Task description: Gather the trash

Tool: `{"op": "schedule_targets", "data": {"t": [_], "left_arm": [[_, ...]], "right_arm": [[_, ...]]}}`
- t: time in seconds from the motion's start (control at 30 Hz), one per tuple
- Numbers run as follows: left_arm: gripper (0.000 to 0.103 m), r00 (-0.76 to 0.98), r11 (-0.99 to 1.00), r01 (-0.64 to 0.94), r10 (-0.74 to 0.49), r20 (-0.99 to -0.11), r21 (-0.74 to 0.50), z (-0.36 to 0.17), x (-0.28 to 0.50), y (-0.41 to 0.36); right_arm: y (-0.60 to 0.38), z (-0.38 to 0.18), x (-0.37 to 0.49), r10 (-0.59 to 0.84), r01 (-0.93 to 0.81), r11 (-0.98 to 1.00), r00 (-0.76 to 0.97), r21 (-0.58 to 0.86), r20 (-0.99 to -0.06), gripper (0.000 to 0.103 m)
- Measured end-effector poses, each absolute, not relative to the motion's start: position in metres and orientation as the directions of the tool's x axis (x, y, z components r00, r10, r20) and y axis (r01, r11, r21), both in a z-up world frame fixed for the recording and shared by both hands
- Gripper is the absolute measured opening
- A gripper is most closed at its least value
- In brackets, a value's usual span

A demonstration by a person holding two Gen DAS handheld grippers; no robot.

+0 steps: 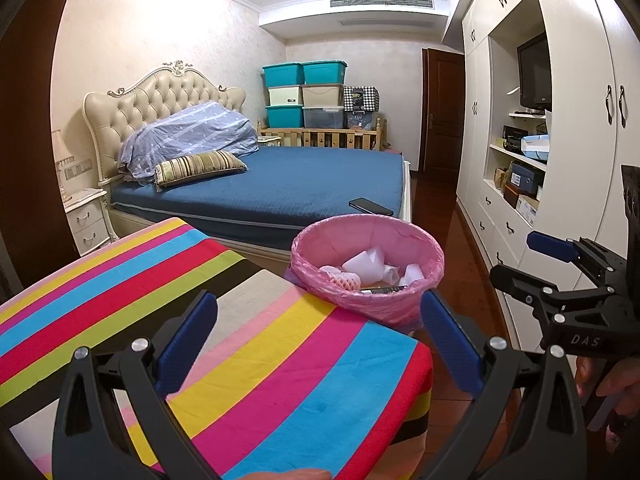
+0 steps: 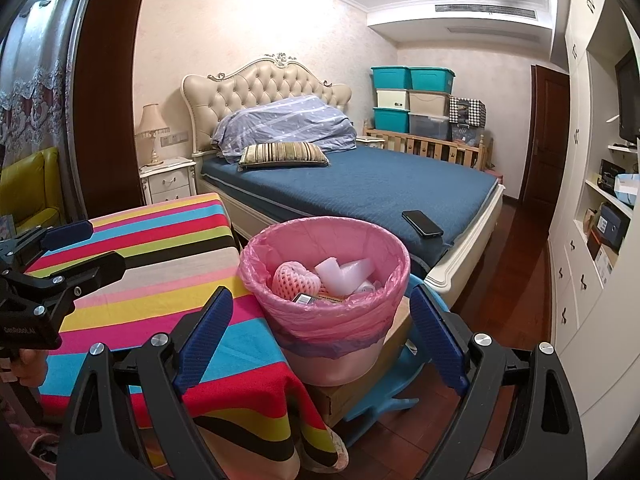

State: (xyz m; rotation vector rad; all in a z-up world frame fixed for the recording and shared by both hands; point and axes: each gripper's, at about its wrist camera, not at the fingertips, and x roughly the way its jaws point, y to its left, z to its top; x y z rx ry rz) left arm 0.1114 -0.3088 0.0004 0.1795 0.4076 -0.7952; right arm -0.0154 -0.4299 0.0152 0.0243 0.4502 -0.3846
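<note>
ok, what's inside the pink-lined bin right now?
Inside the bin: a pink foam fruit net, white crumpled plastic pieces and a dark flat box near the front. Anything beneath them is covered.

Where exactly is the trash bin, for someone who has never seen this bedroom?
Start at the big bed with the blue cover, then look to its foot, beside the table with the striped cloth. The trash bin stands there on a cardboard box. It alone wears a pink plastic liner and holds white scraps and a pink foam net.
</note>
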Motion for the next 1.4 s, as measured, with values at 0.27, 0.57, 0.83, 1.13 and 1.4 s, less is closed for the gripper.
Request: {"op": "schedule_targets", "data": {"t": [0.27,0.57,0.83,1.13,1.4], "left_arm": [[0.098,0.630,0.692,0.721,-0.653,-0.421,0.005,-0.0010,0.1123,-0.3089],[0.098,0.630,0.693,0.721,-0.652,-0.421,0.006,-0.0012,0.1125,-0.3091],[0.098,0.630,0.692,0.722,-0.653,-0.421,0.006,-0.0009,0.1124,-0.3090],[0.098,0.629,0.692,0.722,-0.653,-0.421,0.006,-0.0003,0.1122,-0.3089],[0.098,0.631,0.693,0.721,-0.652,-0.421,0.006,-0.0018,0.1128,-0.3090]], "right_arm": [[-0.4297,0.0146,-0.0154,-0.357,0.369,0.928,0.830,-0.058,-0.429,0.085],[-0.4293,0.0137,-0.0163,-0.357,0.368,0.928,0.830,-0.059,-0.428,0.085],[-0.4291,0.0135,-0.0162,-0.357,0.369,0.927,0.830,-0.058,-0.428,0.085],[-0.4280,0.0132,-0.0160,-0.355,0.367,0.928,0.830,-0.057,-0.430,0.085],[-0.4267,0.0130,-0.0160,-0.355,0.367,0.928,0.830,-0.057,-0.430,0.085]]}}
